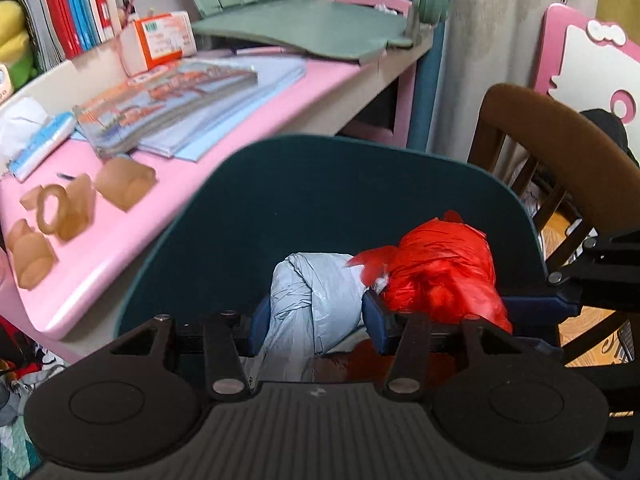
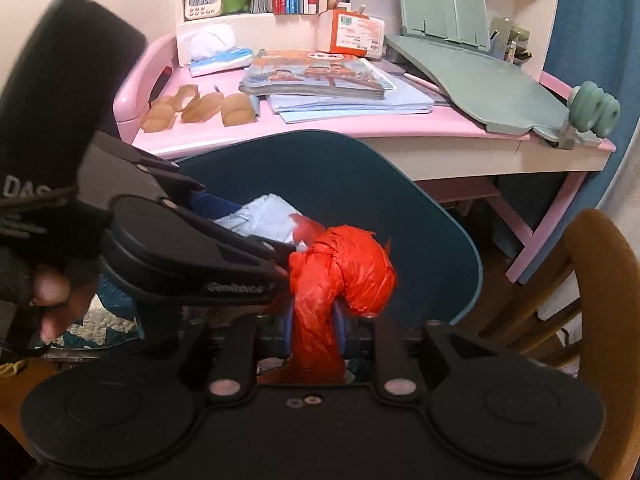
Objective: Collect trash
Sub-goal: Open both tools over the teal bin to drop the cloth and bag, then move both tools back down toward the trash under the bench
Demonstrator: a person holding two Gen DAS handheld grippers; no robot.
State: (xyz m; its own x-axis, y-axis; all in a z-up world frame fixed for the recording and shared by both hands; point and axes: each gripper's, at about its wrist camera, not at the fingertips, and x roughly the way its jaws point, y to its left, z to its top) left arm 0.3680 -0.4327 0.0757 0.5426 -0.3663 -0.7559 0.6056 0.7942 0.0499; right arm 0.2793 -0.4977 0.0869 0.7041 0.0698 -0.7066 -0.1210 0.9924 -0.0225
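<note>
My left gripper (image 1: 316, 316) is shut on a crumpled grey plastic bag (image 1: 316, 300), held between its blue pads in front of a dark teal chair back (image 1: 320, 192). My right gripper (image 2: 314, 328) is shut on a knotted red plastic bag (image 2: 340, 276). The red bag also shows in the left wrist view (image 1: 444, 272), right beside the grey bag. The grey bag shows in the right wrist view (image 2: 260, 220), behind the left gripper body (image 2: 192, 256), which crosses in from the left.
A pink desk (image 1: 132, 240) (image 2: 400, 124) holds picture books (image 2: 316, 74), blue paper, an orange box (image 2: 350, 34), tissue packs and several amber plastic pieces (image 2: 196, 108). A green bookstand (image 2: 480, 68) lies at its right. A brown wooden chair (image 1: 560, 148) (image 2: 600, 280) stands to the right.
</note>
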